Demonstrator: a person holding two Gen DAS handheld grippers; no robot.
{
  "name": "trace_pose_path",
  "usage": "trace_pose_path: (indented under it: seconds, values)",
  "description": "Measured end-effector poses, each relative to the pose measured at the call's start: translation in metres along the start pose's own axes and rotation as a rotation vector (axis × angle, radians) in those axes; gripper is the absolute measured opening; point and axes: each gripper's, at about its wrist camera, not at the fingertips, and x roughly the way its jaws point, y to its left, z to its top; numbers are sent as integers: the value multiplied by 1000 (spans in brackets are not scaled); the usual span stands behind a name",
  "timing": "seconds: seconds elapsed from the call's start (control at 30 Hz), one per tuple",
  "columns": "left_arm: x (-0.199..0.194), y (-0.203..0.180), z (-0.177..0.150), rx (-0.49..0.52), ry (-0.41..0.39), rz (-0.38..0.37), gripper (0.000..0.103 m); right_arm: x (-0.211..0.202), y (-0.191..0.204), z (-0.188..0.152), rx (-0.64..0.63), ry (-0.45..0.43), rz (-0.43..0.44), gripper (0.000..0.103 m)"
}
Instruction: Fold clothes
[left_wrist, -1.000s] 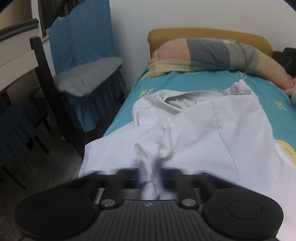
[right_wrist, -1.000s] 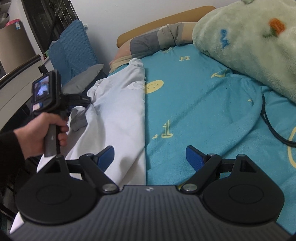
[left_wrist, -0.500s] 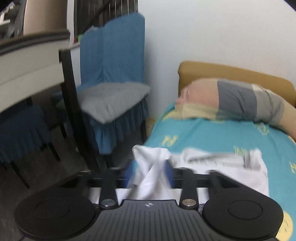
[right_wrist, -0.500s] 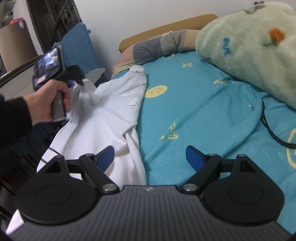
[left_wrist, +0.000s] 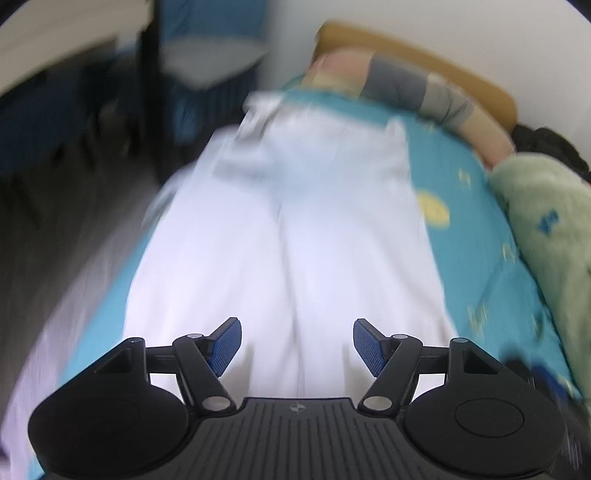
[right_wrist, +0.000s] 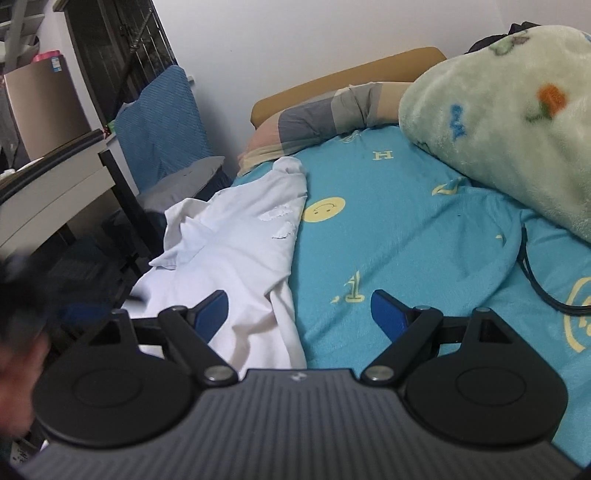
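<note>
White shirt (left_wrist: 295, 229) lies on teal bed (right_wrist: 406, 229), long axis toward pillow (right_wrist: 317, 110) | left claw (left_wrist: 297, 345) above hem, directly over shirt, opening, holds nothing | right claw (right_wrist: 299, 314) wide open, empty, straddles shirt's pillow-side-right edge | left nearer.

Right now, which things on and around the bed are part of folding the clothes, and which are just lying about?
Part of the job:
white shirt
left gripper, fingers opening, nothing between them
right gripper, open over the shirt's edge

Just lying about:
green blanket
striped pillow
black cable
blue chair
</note>
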Motion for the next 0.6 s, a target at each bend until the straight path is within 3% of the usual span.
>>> trace_pose_path:
  seconds: [0.1, 0.23, 0.47, 0.6]
  values:
    - [-31, 6, -35, -18, 30, -71, 71, -9, -1, -1, -1, 15, 16, 86]
    - [-53, 11, -65, -12, 30, -68, 77, -24, -2, -3, 2, 47, 35, 86]
    - [-40, 37, -85, -161, 121, -204, 76, -66, -21, -15, 219, 192, 158, 86]
    - [-26, 34, -97, -159, 209, -245, 71, -80, -31, -29, 320, 265, 176, 84]
